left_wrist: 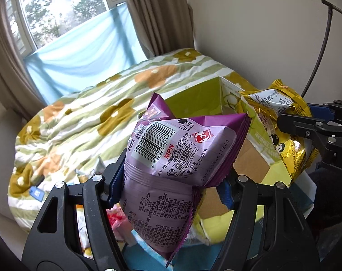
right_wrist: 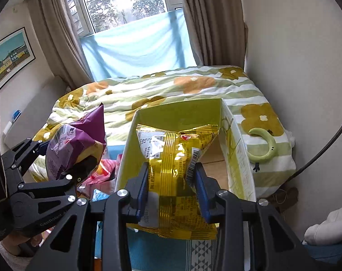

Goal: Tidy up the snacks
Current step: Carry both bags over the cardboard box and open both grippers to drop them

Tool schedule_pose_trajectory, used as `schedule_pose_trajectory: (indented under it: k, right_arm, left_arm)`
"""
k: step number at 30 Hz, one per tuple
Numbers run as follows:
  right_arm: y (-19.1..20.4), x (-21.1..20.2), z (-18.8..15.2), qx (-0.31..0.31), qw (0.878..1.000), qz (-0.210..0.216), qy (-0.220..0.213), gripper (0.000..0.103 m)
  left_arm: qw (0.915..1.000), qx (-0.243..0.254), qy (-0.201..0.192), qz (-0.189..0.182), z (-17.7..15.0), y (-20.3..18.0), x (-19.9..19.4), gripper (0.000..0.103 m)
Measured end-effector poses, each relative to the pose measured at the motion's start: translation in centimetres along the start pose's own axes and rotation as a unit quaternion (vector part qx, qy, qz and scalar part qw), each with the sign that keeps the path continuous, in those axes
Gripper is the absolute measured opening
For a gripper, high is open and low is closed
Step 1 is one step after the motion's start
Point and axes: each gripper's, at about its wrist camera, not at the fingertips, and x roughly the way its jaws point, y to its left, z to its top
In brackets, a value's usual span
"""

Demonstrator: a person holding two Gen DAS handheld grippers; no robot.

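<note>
Both claws are full: my left gripper (left_wrist: 173,180) is clamped on the purple snack bag (left_wrist: 180,149), held just left of the green box (right_wrist: 177,115), and my right gripper (right_wrist: 172,189) pinches the gold snack bag (right_wrist: 175,158) right over the box's open top. Gold bag hides most of the box floor. More packets (right_wrist: 103,171) lie left of the box, half covered, can't tell what they are.
</note>
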Motion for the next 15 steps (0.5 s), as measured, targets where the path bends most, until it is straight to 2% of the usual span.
schedule_pose_trajectory:
  k: [6,10,11,12,13,14,15]
  right_arm:
    - [-2.6,4.3,3.5,0.020,0.999,-0.020,0.017,0.035]
    - [-4.3,7.1,4.9,0.037,0.998,-0.027,0.035,0.035]
    - [-4.7,7.7,5.1,0.043,0.998,-0.027,0.039,0.035]
    - [-5.1,8.1,5.3,0.048,0.998,-0.026,0.043,0.035]
    - [-5.3,8.6,5.5,0.053,0.997,-0.027,0.047,0.035]
    - [-5.7,9.1,5.7,0.056,0.997,-0.029,0.051,0.035]
    - [-6.0,9.5,5.8,0.059,0.996,-0.030,0.055,0.035]
  left_arm:
    - [0.9990,0.006,0.037,-0.026,4.6,-0.6,7.9,0.064]
    - [0.9976,0.019,0.061,-0.027,5.9,-0.7,12.0,0.067]
    - [0.9971,0.022,0.067,-0.029,6.3,-0.9,12.8,0.074]
    - [0.9965,0.024,0.073,-0.034,6.3,-1.0,13.4,0.089]
    - [0.9962,0.025,0.075,-0.035,6.3,-1.0,13.7,0.097]
    - [0.9963,0.026,0.074,-0.035,6.1,-0.9,13.8,0.103]
    - [0.9964,0.026,0.071,-0.037,6.0,-0.9,13.8,0.103]
